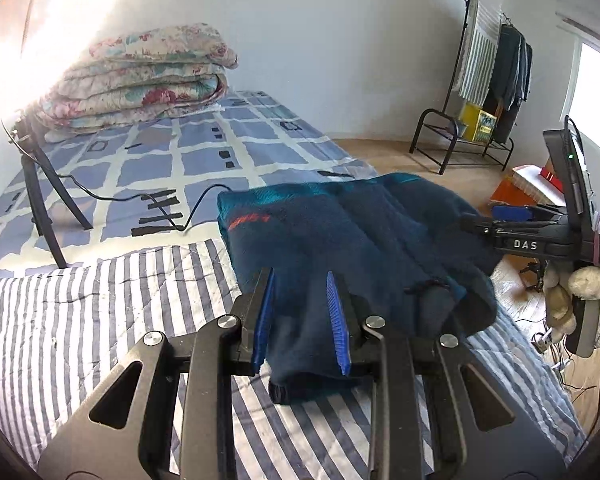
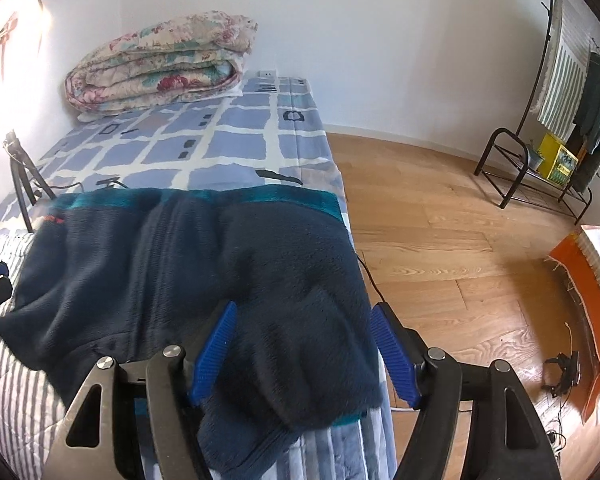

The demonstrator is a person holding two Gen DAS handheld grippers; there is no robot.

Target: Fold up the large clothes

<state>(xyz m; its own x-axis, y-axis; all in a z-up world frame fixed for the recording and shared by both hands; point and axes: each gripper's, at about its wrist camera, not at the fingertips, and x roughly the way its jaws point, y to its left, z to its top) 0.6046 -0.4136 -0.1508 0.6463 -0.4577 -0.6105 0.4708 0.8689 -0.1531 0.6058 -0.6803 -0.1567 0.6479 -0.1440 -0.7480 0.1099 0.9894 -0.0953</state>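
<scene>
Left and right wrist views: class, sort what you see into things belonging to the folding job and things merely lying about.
Belonging to the job:
- dark navy fleece garment with teal trim
- left gripper
- right gripper
- striped quilt under it

Lying about:
- folded floral quilt
- black tripod
- black metal clothes rack
- yellow box
- orange mat

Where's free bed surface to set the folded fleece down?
Striped quilt left of the navy fleece is bare. Blue checked sheet between fleece and floral comforter is open mid-bed; its left side is crowded by tripod and cable.
</scene>
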